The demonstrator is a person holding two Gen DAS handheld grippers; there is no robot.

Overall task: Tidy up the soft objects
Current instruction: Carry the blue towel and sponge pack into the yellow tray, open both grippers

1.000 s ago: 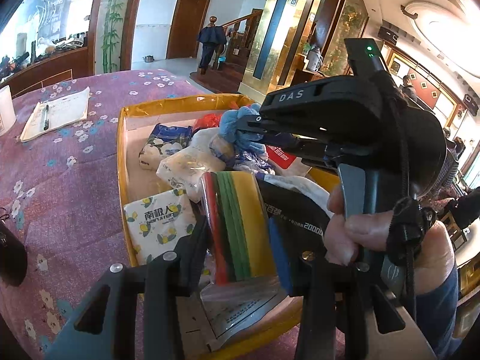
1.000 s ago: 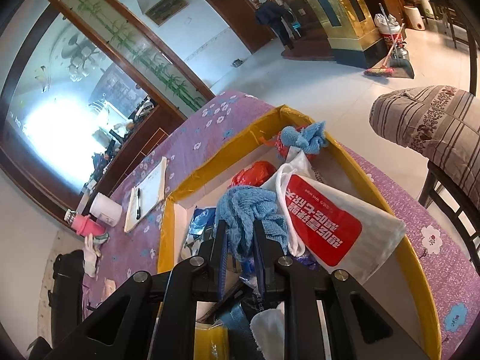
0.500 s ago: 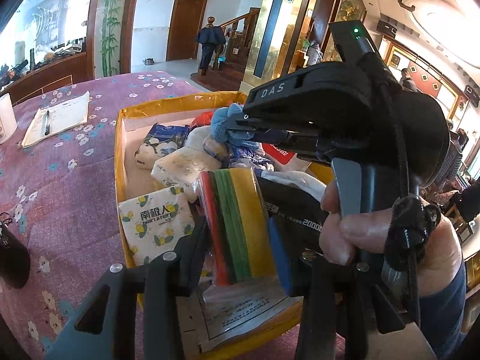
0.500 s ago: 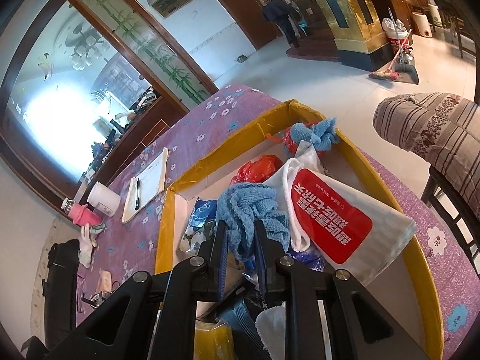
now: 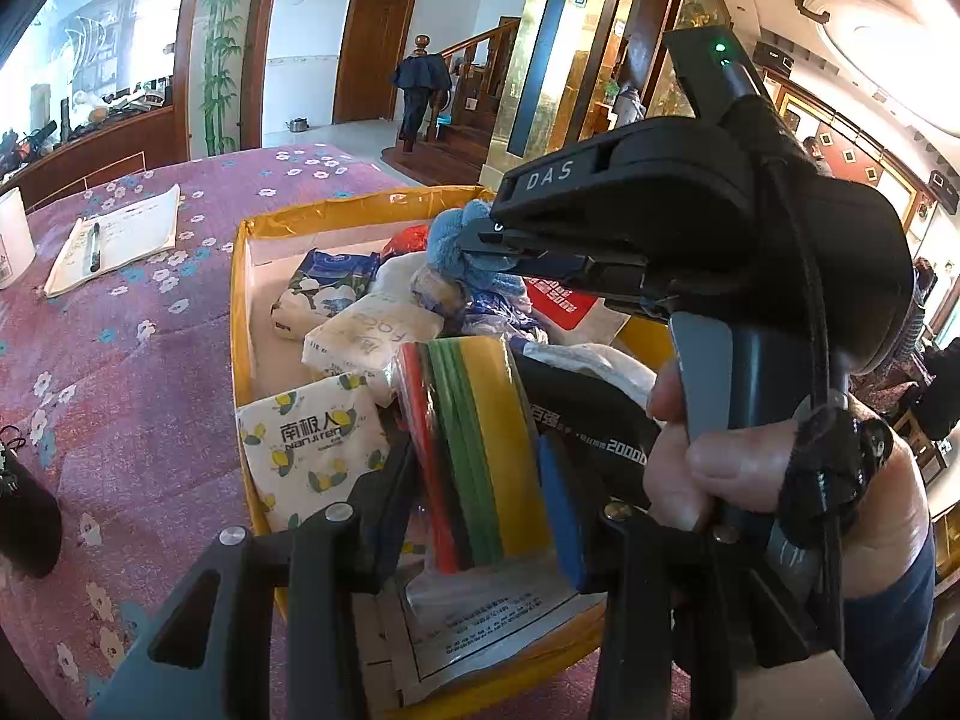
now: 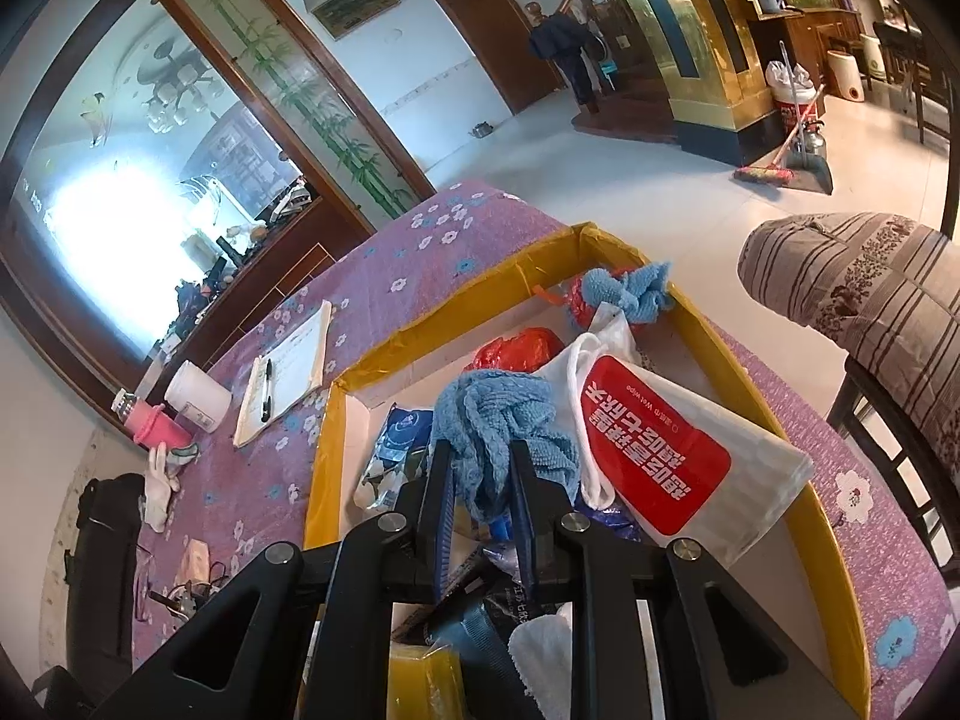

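Observation:
A yellow-rimmed cardboard box [image 5: 240, 324] on the purple flowered table holds several soft items. My left gripper [image 5: 480, 468] is shut on a wrapped pack of red, green and yellow sponge cloths [image 5: 474, 444], held over the box's near end. My right gripper [image 6: 480, 480] is shut on a blue fluffy cloth [image 6: 498, 420], held above the middle of the box; it shows from the side in the left wrist view [image 5: 474, 240]. A wet-wipe pack with a red label [image 6: 654, 450] lies just right of the cloth. A second blue cloth [image 6: 630, 288] lies at the far corner.
Tissue packs [image 5: 312, 444] and a red bag [image 6: 516, 348] fill the box [image 6: 828, 540]. A notepad with pen [image 5: 108, 240] and a white cup [image 6: 198, 390] lie on the table left of it. A striped chair [image 6: 870, 294] stands to the right. A black bag [image 5: 24, 510] sits at the left edge.
My right gripper has lifted the blue cloth a little higher above the box. My left gripper still holds the sponge pack in much the same place.

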